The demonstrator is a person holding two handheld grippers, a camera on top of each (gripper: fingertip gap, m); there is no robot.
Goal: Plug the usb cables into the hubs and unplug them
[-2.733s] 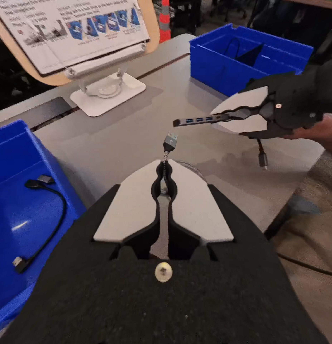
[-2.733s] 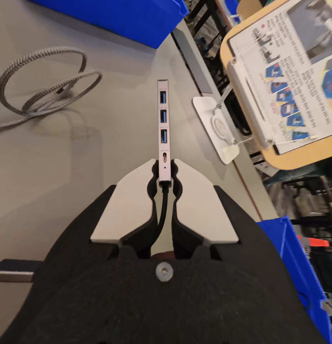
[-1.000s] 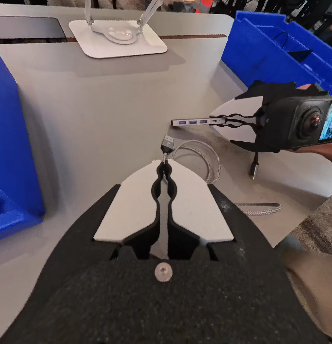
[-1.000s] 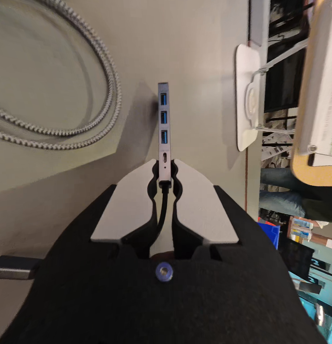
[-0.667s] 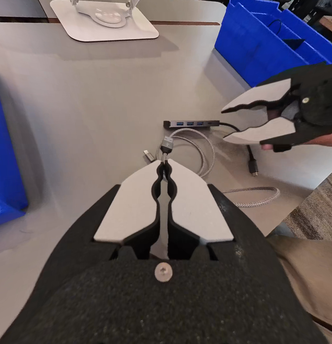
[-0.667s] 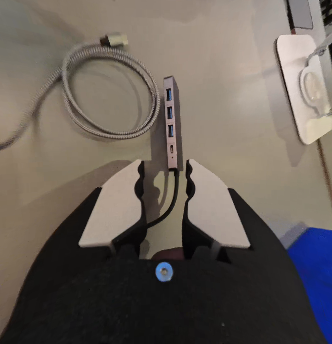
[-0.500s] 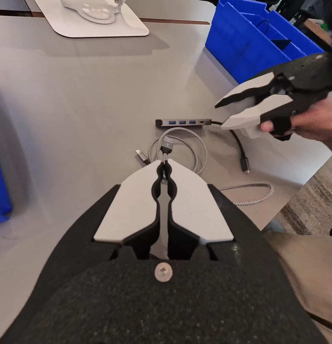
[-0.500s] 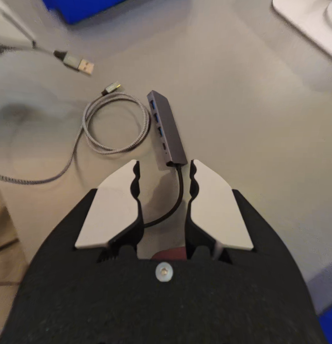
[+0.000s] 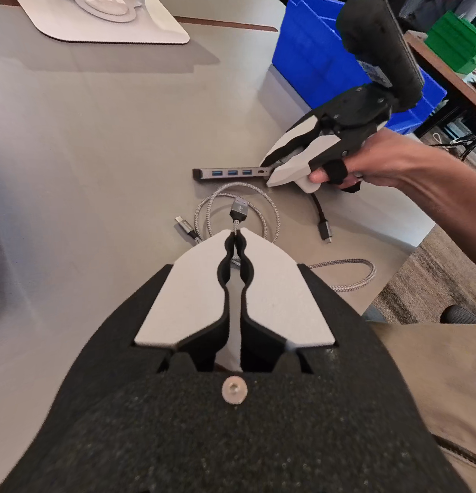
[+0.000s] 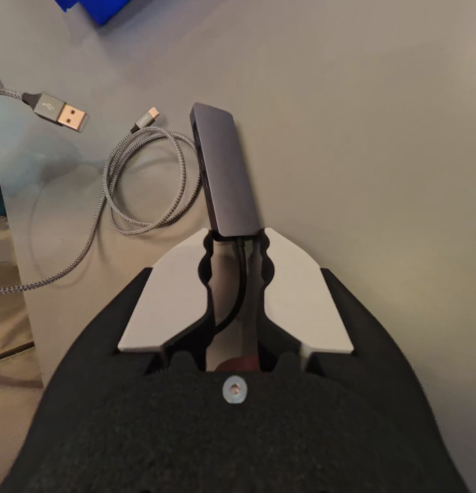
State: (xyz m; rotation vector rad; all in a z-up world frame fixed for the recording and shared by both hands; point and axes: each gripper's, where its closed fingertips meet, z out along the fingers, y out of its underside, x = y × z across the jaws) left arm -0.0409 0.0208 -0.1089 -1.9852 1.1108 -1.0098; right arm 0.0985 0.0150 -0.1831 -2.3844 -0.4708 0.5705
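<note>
The hub (image 9: 231,174) lies flat on the counter (image 9: 98,133), its long side running left to right. At its right end sits the right gripper (image 9: 270,173), fingers (image 10: 178,293) either side of that end, where the hub's own short lead (image 9: 321,213) trails off toward the counter's near edge. Just in front of the hub the braided cable (image 9: 258,210) lies coiled. The left gripper (image 9: 237,232) holds that cable just behind its plug (image 9: 240,209), which hangs above the coil, apart from the hub. The cable's other plug (image 9: 184,223) lies left of the coil. Behind the right gripper stands a bin (image 9: 311,53); a stand's base (image 9: 111,29) rests at the far left.
</note>
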